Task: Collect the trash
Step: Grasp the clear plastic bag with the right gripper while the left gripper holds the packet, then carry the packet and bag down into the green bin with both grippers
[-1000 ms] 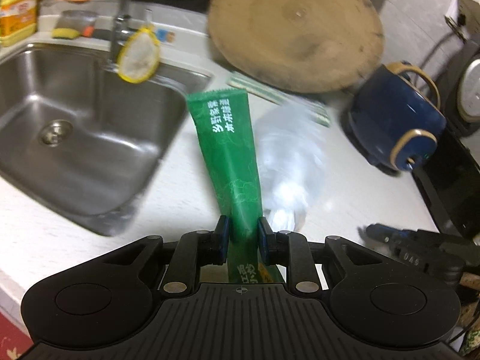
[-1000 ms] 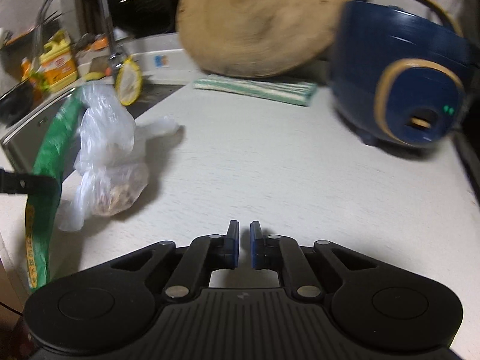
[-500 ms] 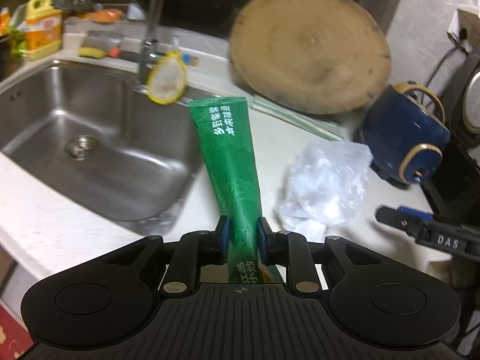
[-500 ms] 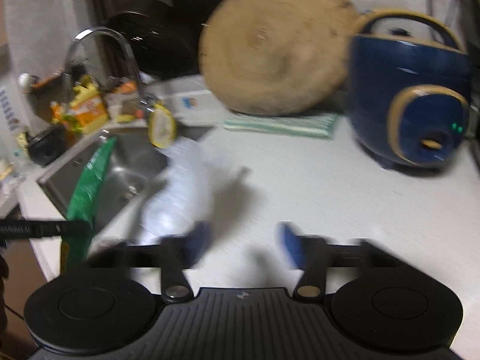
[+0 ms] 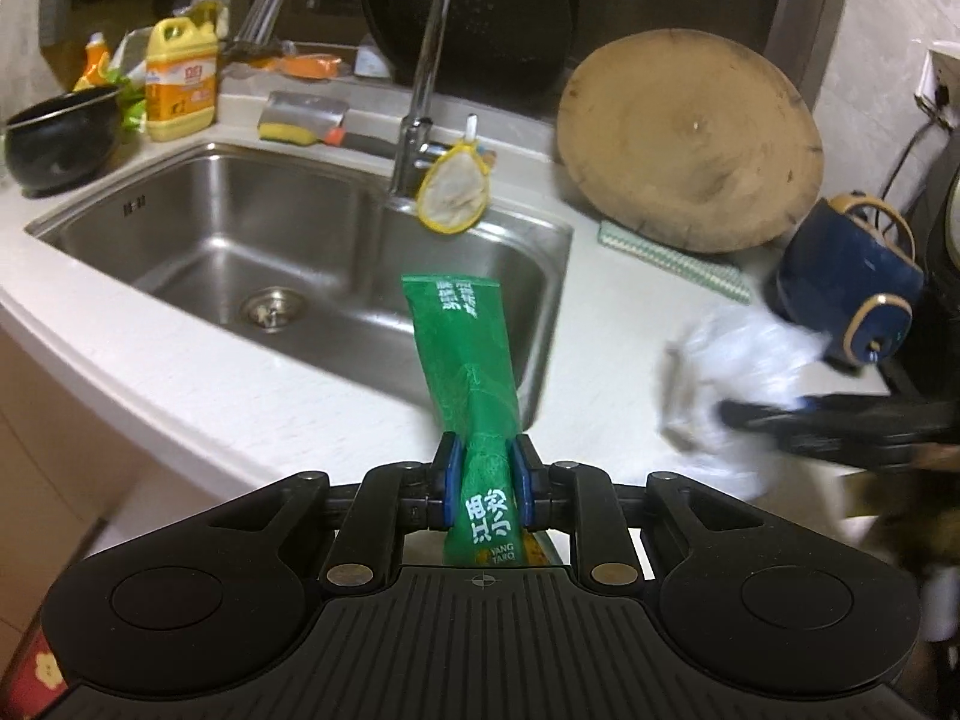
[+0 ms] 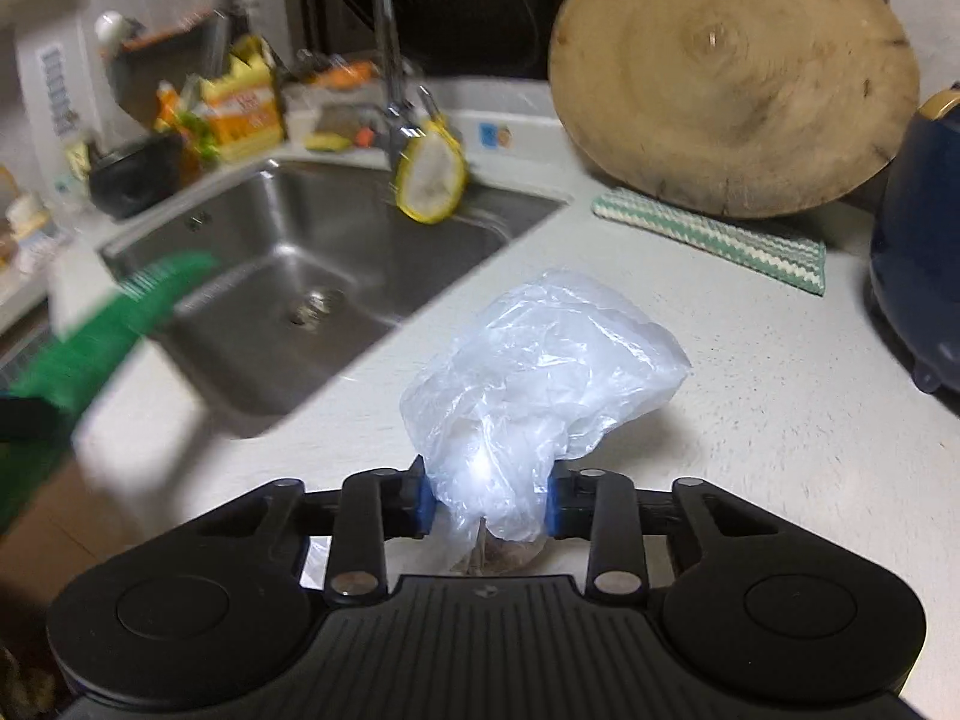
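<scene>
My left gripper [image 5: 483, 468] is shut on a long green wrapper [image 5: 468, 360] and holds it upright above the counter's front edge by the sink. The wrapper shows blurred at the left of the right wrist view [image 6: 102, 324]. My right gripper [image 6: 486, 501] is shut on a crumpled clear plastic bag [image 6: 540, 372] with something brownish at its bottom, held above the white counter. The bag and right gripper show blurred in the left wrist view [image 5: 738, 384].
A steel sink [image 5: 252, 252] with a tall tap [image 5: 420, 90] lies to the left. A round wooden board [image 6: 732, 72] leans at the back over a striped cloth [image 6: 714, 240]. A blue rice cooker [image 5: 852, 282] stands at the right. A black pot [image 5: 54, 144] and yellow bottle [image 5: 180, 84] stand behind the sink.
My right gripper opened, moved onto the plastic bag and shut on it, lifting it. My left gripper pulled back and up with the green wrapper.
</scene>
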A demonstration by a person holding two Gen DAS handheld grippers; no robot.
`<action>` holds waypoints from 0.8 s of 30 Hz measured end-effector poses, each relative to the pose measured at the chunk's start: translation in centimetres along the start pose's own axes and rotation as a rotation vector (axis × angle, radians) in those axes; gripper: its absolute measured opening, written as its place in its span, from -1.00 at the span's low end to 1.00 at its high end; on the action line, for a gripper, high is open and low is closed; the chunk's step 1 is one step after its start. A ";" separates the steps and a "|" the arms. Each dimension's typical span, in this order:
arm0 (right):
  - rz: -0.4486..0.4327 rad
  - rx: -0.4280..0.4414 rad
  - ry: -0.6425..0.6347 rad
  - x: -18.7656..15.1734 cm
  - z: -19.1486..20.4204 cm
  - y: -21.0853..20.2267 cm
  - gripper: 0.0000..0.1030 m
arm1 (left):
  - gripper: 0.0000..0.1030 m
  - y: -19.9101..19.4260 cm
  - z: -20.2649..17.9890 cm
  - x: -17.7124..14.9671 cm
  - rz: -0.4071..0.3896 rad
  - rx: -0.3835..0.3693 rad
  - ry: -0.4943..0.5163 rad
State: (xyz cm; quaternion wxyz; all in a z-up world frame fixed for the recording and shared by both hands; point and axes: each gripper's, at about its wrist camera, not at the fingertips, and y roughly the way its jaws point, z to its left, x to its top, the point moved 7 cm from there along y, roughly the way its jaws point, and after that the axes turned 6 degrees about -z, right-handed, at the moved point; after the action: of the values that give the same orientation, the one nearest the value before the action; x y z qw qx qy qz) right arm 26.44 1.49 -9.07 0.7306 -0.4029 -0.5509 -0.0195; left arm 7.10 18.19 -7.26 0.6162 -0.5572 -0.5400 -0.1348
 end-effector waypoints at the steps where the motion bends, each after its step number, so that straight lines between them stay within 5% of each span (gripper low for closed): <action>1: -0.010 0.005 -0.001 -0.2 0.7 -1.5 -0.41 | -0.58 -0.2 0.7 -0.3 0.006 -0.007 0.007; 10: 0.017 -0.041 0.053 -6.4 6.2 -10.8 -0.41 | -0.63 -1.6 10.9 -3.4 0.017 0.059 0.046; 19: 0.292 -0.106 0.054 -18.7 9.5 -10.7 -0.41 | -0.67 -2.3 21.6 -9.8 0.159 0.247 -0.046; 24: 0.485 -0.210 0.084 -26.7 8.1 -9.5 -0.42 | -0.68 -0.7 19.9 -16.0 0.343 0.147 -0.026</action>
State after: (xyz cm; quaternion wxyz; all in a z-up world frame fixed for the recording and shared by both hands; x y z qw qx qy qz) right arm 5.10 -11.12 -25.05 0.6905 -0.5954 -0.4023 0.0823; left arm -9.82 27.52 -24.00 0.6623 -0.5962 -0.4534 0.0192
